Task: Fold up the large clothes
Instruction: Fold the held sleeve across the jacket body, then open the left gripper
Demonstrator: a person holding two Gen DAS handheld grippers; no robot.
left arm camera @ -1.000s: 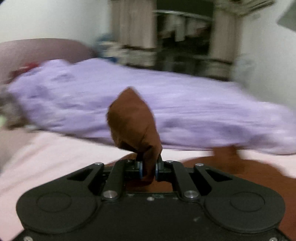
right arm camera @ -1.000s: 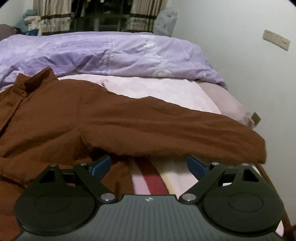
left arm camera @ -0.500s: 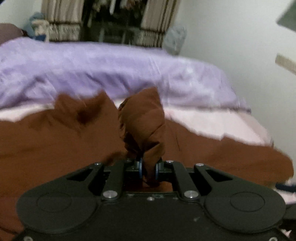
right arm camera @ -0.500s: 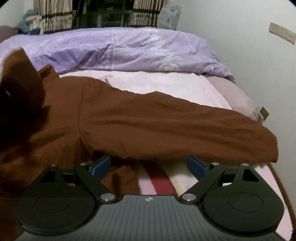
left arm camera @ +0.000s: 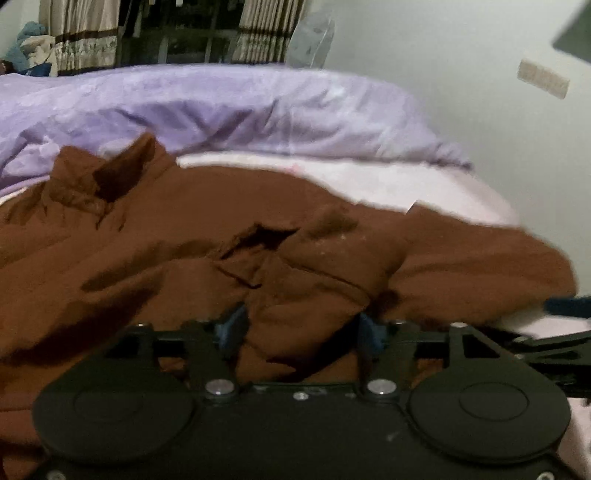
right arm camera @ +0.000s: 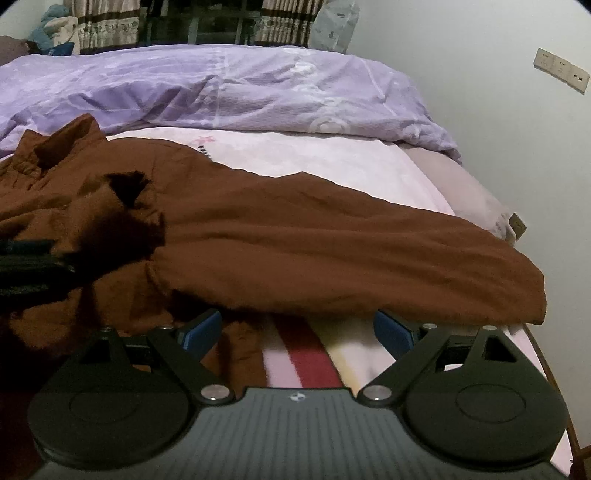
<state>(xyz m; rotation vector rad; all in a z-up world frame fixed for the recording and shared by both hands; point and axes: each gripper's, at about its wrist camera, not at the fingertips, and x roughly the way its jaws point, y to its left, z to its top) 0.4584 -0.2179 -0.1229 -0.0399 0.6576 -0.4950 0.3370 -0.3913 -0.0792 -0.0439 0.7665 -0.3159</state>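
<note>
1. The brown shirt (right arm camera: 295, 236) lies spread on the bed (right arm camera: 332, 162), one sleeve reaching the right edge.
2. Left gripper (left arm camera: 301, 326): jaws have just been opening; a cuff lies loose between them.
3. Right gripper (right arm camera: 295, 330): jaws wide, empty.

purple duvet (right arm camera: 229, 88), striped curtains (right arm camera: 107, 26), wall socket (right arm camera: 561, 70)

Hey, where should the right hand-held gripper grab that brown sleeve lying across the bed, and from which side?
Probably the cuff end of the sleeve, coming in from the near edge of the bed. It lies flat and stretched out toward the wall, its near hem just ahead of the open right hand-held gripper, so the tip lifts freely and can be carried back over the shirt body.
</note>
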